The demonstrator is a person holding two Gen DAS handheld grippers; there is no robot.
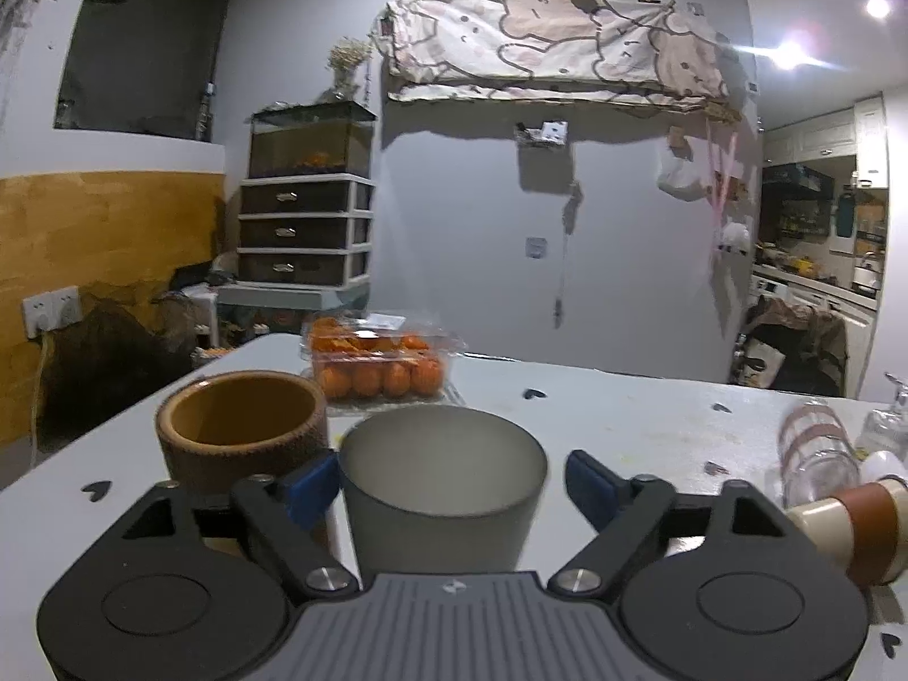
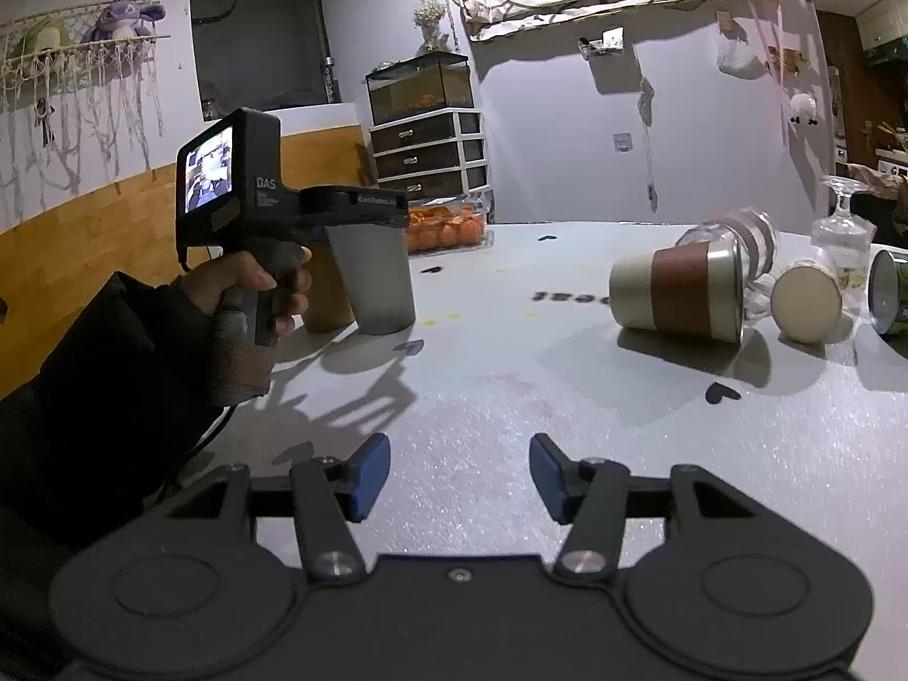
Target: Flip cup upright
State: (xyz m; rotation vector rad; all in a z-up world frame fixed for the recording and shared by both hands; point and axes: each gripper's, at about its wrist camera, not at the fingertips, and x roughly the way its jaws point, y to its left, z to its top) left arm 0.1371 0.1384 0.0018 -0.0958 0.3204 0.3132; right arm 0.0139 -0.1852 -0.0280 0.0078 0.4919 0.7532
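We hold our left gripper (image 1: 453, 485) level with a grey cup (image 1: 442, 488) that stands upright on the white tabletop (image 1: 624, 425), mouth up. The cup sits between the two blue fingertips (image 1: 590, 485), but the jaws are spread: the right pad stands clear of the cup wall with a gap showing, and the left pad lies just beside the wall, where we cannot tell whether it touches. Just to the left of the grey cup stands a brown cup (image 1: 241, 431), also upright, its orange inside showing. Behind both sits a clear box of oranges (image 1: 380, 366).

From the right wrist view we see our left hand (image 2: 255, 289) wrapped around the handle of the left gripper, with the grey cup (image 2: 374, 278) under its front end, resting on the tabletop (image 2: 482, 340).

Our right gripper (image 2: 459, 479) hovers low over bare tabletop, jaws wide apart and nothing between them. Further ahead and to the right, well apart from it, a beige cup with a brown band (image 2: 678, 292) lies on its side. Near it lie a clear striped glass (image 2: 732, 232), a small cream-bottomed cup (image 2: 806, 301) and a green can (image 2: 888, 298) at the picture's edge, and a stemmed glass (image 2: 843, 227) stands mouth down
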